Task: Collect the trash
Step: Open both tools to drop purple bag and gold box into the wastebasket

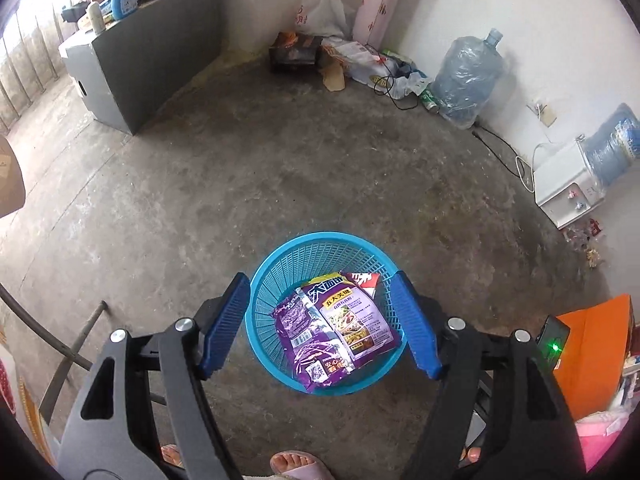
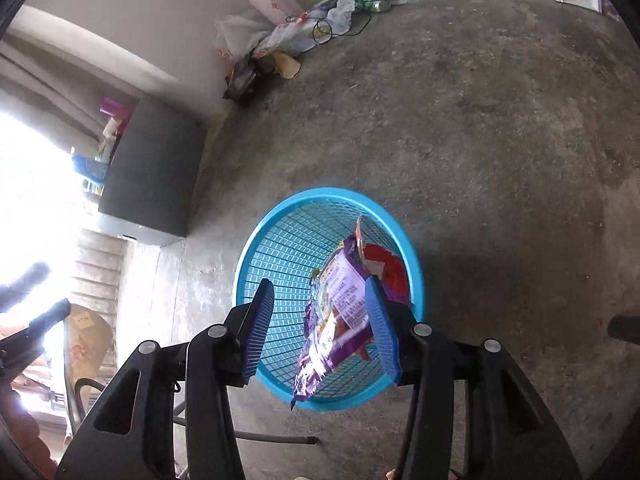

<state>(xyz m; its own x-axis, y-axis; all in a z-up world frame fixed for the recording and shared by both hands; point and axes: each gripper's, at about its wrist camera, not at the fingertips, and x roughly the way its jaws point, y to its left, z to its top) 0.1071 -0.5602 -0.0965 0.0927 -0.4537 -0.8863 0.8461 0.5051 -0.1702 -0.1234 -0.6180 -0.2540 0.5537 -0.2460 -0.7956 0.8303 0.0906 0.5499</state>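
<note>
A blue mesh basket (image 1: 266,276) stands on the concrete floor; it also shows in the right wrist view (image 2: 280,236). A purple noodle wrapper (image 1: 332,324) lies in it over a red wrapper (image 1: 366,280). My left gripper (image 1: 320,320) is open, its blue fingers either side of the basket above it, holding nothing. In the right wrist view the purple wrapper (image 2: 336,312) hangs over the basket beside the right finger, with the red wrapper (image 2: 386,268) below. My right gripper (image 2: 320,324) is open above the basket.
Litter and a dark box (image 1: 296,54) lie in the far corner beside a water jug (image 1: 468,76). A grey cabinet (image 1: 140,72) stands at the left wall. A water dispenser (image 1: 568,188) and an orange box (image 1: 592,344) are at the right. My sandalled foot (image 1: 296,466) is below.
</note>
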